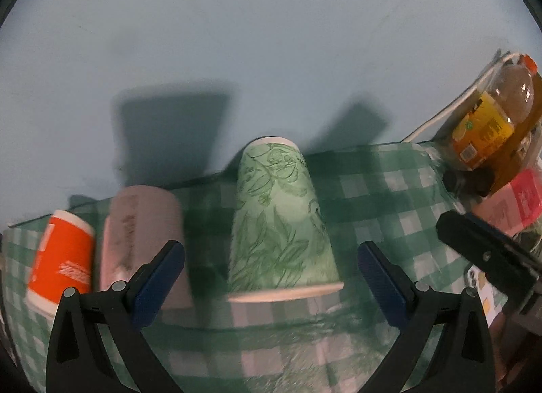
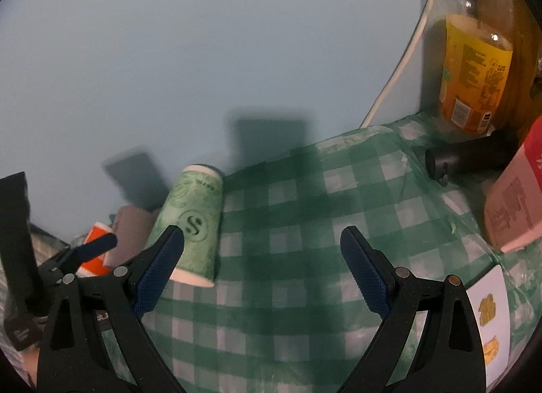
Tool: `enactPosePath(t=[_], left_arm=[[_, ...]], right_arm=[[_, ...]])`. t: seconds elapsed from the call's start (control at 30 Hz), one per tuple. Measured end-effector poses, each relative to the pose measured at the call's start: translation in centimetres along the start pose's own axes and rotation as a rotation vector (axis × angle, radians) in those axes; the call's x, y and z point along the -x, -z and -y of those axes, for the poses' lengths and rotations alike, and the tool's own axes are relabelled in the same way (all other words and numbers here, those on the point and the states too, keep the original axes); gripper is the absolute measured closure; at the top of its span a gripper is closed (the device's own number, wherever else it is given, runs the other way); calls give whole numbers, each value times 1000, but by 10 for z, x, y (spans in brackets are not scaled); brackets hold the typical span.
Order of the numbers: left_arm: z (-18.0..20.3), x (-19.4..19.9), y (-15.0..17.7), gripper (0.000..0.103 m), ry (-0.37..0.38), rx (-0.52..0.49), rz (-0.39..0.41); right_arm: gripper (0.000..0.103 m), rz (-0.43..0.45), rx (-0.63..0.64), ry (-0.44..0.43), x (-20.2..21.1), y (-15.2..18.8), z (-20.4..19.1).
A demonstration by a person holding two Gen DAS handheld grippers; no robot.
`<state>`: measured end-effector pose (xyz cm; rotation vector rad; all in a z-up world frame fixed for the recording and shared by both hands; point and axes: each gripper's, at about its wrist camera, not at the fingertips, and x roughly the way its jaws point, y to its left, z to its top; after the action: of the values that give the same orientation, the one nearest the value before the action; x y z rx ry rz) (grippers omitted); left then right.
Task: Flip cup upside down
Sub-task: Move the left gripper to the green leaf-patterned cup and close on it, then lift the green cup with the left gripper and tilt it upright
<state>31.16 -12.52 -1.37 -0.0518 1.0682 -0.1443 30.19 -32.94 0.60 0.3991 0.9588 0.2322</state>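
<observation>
From the left wrist camera, the green leaf-printed cup (image 1: 283, 220) stands rim-down on the green checked tablecloth (image 1: 382, 189), its wide mouth flat on the cloth and its narrow base uppermost. The left gripper (image 1: 271, 277) is spread wide, its blue-padded fingers (image 1: 159, 277) standing off either side of the cup's rim with cloth showing between pad and paper, so nothing is held. To the left of the cup sit a pink cup (image 1: 142, 223) and, touching it on its far side, an orange cup (image 1: 62, 254), both also rim-down; a strip of cloth separates the pink one from the green one. The cloth's far edge runs just behind the cups against a pale blue wall (image 1: 271, 37). On the right, a bottle of amber drink (image 1: 491, 118) and a pink carton (image 1: 515, 203) crowd the corner, and the other gripper's black body juts in below them. From the right wrist camera, the right gripper (image 2: 262, 271) is likewise released and empty, jaws wide over a broad bare stretch of checked cloth (image 2: 305, 223). The green cup (image 2: 194, 220) stands at the left, partly behind the left-hand finger (image 2: 159, 271); whether they touch cannot be told. The bottle (image 2: 474, 67), a dark cylinder lying on its side (image 2: 471, 156), and the carton (image 2: 511, 196) line the right edge.
</observation>
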Motion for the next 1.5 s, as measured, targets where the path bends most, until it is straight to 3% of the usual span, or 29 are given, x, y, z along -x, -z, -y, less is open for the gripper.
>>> enactPosePath(t=[0.23, 0.63, 0.97, 1.5], left_arm=[[17, -24, -10, 1, -14, -27, -52], [10, -63, -16, 23, 18, 9, -190], [-1, -42, -8, 24, 29, -9, -149], [-3, 44, 57, 25, 87, -64, -30]], right_arm=[[10, -41, -34, -3, -17, -5, 12], [10, -52, -60, 6, -18, 3, 26], [10, -43, -68, 2, -12, 10, 27], [10, -16, -17, -67, 7, 42, 3]])
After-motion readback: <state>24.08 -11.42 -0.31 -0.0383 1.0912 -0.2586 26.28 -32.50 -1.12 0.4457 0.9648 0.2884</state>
